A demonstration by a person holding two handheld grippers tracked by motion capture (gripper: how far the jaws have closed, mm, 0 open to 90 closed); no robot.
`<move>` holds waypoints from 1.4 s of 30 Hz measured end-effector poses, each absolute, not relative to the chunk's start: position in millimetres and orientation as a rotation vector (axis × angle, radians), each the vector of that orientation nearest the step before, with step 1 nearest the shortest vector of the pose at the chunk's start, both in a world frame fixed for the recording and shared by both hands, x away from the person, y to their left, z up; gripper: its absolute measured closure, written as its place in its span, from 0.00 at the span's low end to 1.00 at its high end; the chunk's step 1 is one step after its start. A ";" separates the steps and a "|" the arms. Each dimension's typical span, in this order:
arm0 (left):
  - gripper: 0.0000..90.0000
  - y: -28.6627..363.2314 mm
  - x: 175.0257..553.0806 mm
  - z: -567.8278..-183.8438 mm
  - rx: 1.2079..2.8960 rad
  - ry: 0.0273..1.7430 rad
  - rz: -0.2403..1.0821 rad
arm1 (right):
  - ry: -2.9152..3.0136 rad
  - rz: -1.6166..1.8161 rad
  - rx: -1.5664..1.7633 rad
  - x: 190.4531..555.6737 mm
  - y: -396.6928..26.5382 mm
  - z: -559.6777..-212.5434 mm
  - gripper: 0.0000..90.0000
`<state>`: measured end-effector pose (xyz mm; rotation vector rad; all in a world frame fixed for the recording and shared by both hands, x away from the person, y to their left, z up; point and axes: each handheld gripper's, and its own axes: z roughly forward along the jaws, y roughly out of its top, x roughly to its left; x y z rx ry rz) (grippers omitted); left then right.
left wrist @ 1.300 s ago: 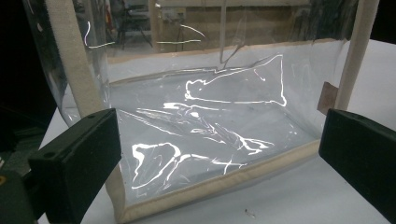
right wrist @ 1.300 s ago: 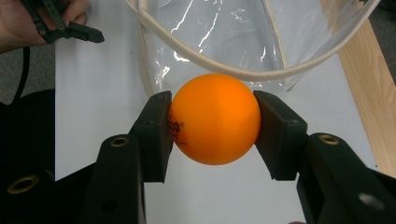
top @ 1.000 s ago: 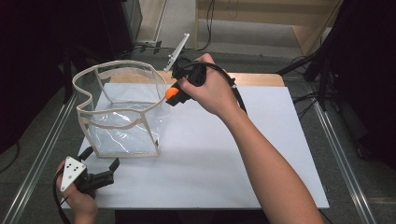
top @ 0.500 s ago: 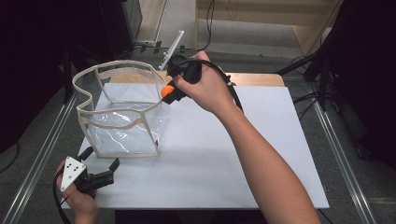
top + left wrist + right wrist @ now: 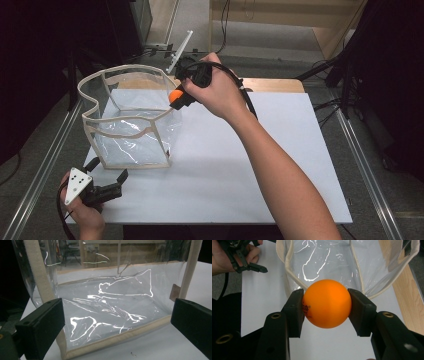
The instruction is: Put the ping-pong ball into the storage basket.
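I logged 1 white table (image 5: 240, 175) with a wooden strip showing along its far edge. On its left half stood 1 clear plastic bag (image 5: 131, 131) with cream fabric trim, mouth open upward, base flat on the surface.

Right gripper (image 5: 325, 307) clamped, arm outstretched; left gripper (image 5: 107, 176) spread wide, low at the near-left corner.

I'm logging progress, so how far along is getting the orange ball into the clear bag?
Done: the right gripper has the orange ball clamped. In hand: it is held at the clear bag's rim. Left: release it inside. The left gripper waits open beside the bag.
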<state>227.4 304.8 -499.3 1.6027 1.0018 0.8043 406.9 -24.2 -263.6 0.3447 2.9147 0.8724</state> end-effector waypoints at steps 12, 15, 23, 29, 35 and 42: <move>0.00 304.9 227.5 -499.3 1.603 1.001 0.803 | 2.917 0.878 0.333 408.8 -17.3 -260.8 0.53; 0.00 304.9 227.5 -499.3 1.604 1.000 0.803 | 2.914 0.879 0.339 409.4 -15.0 -261.9 0.53; 0.00 304.8 227.7 -499.3 1.606 1.000 0.806 | 2.917 0.881 0.344 411.2 -10.8 -262.9 0.53; 0.00 304.8 227.7 -499.3 1.606 1.000 0.803 | 2.921 0.894 0.342 412.8 -7.6 -265.2 0.53; 0.00 304.8 227.8 -499.3 1.607 0.998 0.804 | 2.919 0.900 0.343 413.0 -3.7 -266.1 0.53; 0.00 304.7 227.8 -499.2 1.605 0.999 0.802 | 2.915 0.900 0.346 415.8 -0.6 -267.8 0.53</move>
